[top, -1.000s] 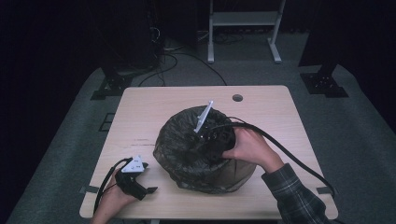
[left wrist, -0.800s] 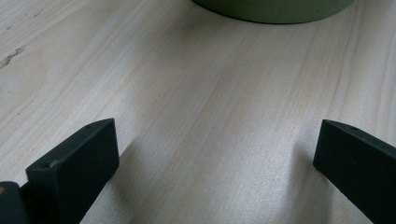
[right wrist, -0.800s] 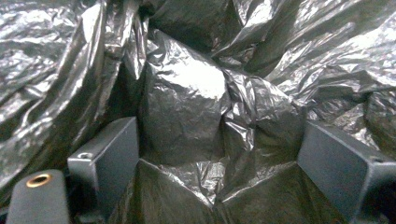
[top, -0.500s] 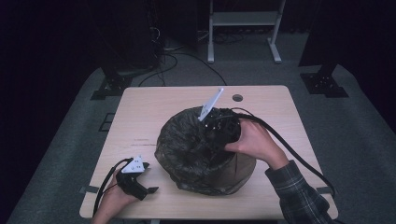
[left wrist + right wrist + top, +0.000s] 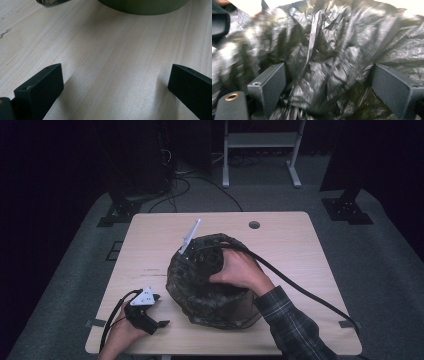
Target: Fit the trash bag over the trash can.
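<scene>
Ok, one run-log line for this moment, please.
right gripper: open, inside black bag liner | bin: upright, mid-table | left gripper: open, resting low over bare table, idle

Dark lab or studio recording bay

Bare wooden table on grey carpet; stand legs and loose cables at 12 o'clock.

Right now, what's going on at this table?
A person is working a black plastic bag into a round green bin on the wooden table. The right gripper is pushed down among the bag's crinkled folds, jaws apart with plastic between them. The left gripper rests on the table near the front left corner, jaws wide apart and holding nothing, facing the bin's base.
</scene>
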The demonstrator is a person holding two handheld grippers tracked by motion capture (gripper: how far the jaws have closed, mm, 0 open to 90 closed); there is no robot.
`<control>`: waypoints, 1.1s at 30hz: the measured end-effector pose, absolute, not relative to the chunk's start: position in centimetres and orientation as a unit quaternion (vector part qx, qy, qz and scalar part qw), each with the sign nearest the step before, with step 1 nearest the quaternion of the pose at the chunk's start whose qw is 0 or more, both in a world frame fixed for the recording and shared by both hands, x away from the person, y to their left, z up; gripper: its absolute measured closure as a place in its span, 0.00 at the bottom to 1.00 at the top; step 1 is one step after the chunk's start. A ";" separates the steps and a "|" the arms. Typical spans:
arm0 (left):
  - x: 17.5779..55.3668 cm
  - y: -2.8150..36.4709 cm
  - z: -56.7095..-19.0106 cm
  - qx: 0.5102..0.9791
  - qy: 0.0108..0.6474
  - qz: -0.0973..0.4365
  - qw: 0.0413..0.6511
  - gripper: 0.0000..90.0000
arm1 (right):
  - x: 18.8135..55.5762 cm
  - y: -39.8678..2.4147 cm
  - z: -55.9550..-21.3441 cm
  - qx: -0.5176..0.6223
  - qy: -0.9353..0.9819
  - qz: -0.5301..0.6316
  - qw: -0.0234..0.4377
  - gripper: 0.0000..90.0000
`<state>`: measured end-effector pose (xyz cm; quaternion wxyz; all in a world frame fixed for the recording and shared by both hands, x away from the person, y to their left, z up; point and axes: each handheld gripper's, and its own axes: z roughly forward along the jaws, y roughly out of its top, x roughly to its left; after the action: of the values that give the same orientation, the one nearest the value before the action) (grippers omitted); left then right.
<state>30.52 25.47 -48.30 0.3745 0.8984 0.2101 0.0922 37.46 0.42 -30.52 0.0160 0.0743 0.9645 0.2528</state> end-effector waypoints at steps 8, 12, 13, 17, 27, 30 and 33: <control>30.5 25.5 -48.3 0.899 0.209 0.092 0.375 0.00 | 37.9 1.7 -32.7 0.082 0.977 0.198 0.013 0.13; 30.5 25.5 -48.3 0.899 0.209 0.092 0.375 0.00 | 38.2 1.9 -32.8 0.084 0.976 0.201 0.013 0.13; 30.5 25.5 -48.3 0.899 0.209 0.092 0.375 0.00 | 38.3 2.0 -32.9 0.085 0.976 0.201 0.012 0.13; 30.5 25.5 -48.3 0.899 0.209 0.092 0.375 0.00 | 38.4 2.1 -33.1 0.089 0.977 0.194 0.003 0.13; 30.6 25.4 -48.3 0.897 0.213 0.094 0.375 0.00 | 38.0 -1.1 -29.5 0.098 0.965 0.241 0.029 0.13; 30.6 25.4 -48.3 0.897 0.213 0.094 0.375 0.00 | 37.7 -2.5 -28.1 0.103 0.959 0.260 0.039 0.13; 30.6 25.4 -48.3 0.897 0.214 0.094 0.375 0.00 | 37.6 -4.0 -27.1 0.106 0.952 0.284 0.047 0.13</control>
<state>30.62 25.41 -48.31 0.3748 0.8972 0.2137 0.0941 37.56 -3.99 -27.12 0.0471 0.1060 0.9518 0.2840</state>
